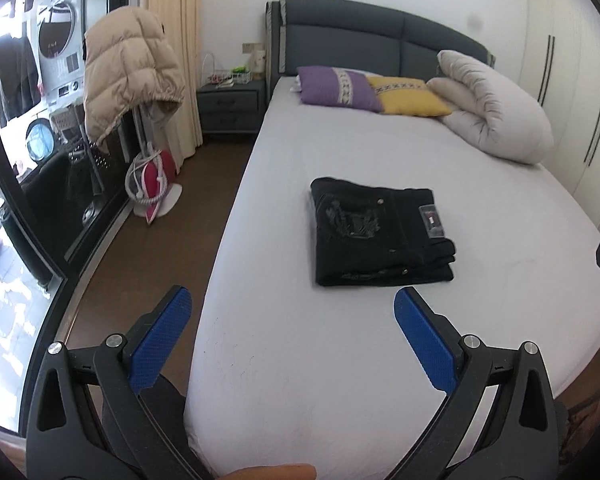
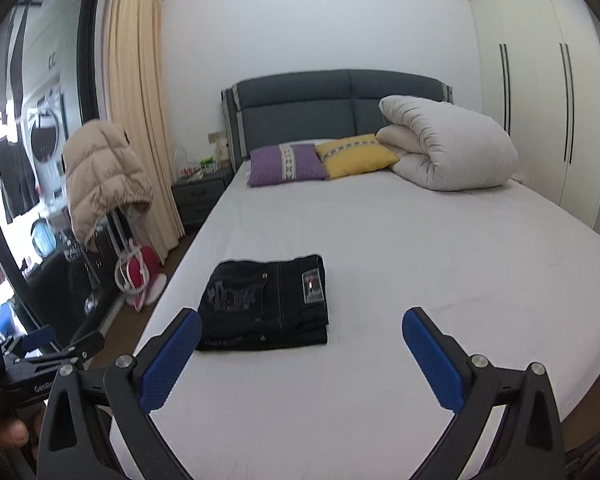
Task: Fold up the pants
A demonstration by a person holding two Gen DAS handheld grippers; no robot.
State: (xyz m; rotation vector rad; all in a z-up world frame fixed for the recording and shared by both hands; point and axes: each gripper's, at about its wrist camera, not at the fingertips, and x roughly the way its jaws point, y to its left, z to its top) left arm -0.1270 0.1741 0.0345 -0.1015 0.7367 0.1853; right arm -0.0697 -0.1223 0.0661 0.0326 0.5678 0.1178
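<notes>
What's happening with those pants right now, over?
Left gripper and right gripper open, empty. Black pants folded on the bed, untouched. Nothing in the way.

Black pants point(image 1: 382, 232), grey crest embroidery; blue fingers point(image 1: 162, 338); white bed point(image 1: 380, 360).

folded pants point(image 1: 382, 232) lie on the bed point(image 1: 380, 360), pillows point(image 1: 340, 88) behind them.
</notes>
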